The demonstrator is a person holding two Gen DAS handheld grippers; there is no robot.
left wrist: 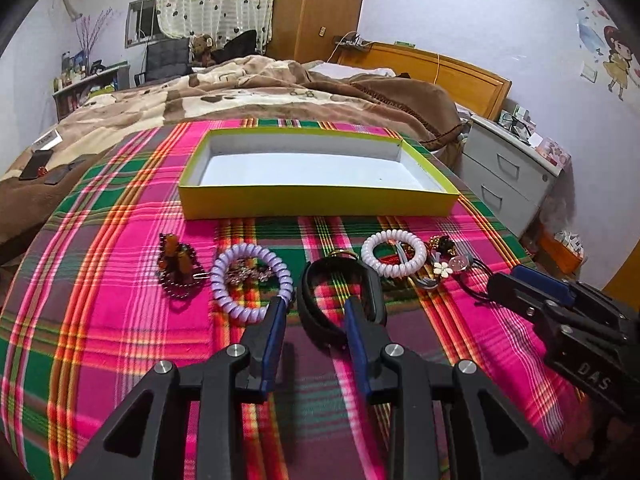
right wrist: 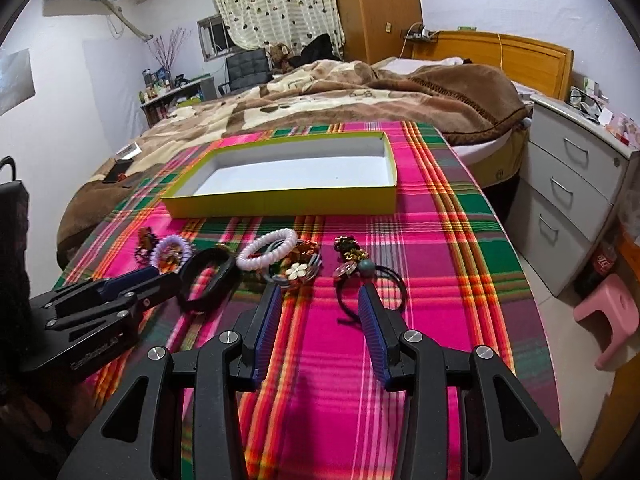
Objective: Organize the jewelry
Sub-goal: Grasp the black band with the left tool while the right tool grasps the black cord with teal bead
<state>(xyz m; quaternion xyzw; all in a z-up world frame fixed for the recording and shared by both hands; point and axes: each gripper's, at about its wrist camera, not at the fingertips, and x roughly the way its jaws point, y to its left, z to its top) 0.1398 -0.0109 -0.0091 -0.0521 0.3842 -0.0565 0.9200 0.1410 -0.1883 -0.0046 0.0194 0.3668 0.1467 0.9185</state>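
A row of jewelry lies on the plaid cloth in front of an empty yellow box (left wrist: 316,200) (right wrist: 280,203). From the left: a dark bead bracelet with amber pieces (left wrist: 178,264), a purple coil band (left wrist: 250,280), a black strap loop (left wrist: 340,300) (right wrist: 208,280), a white coil band (left wrist: 394,254) (right wrist: 266,254), a flower clip (left wrist: 442,268) (right wrist: 296,271) and black hair ties (right wrist: 372,284). My left gripper (left wrist: 316,304) is open, its fingers straddling the near side of the black strap loop. My right gripper (right wrist: 318,294) is open, just short of the flower clip and hair ties.
The table (right wrist: 460,248) stands against a bed with a brown blanket (left wrist: 240,96). A white drawer unit (right wrist: 572,196) and a pink stool (right wrist: 608,316) stand to the right. The cloth drops off at the right edge.
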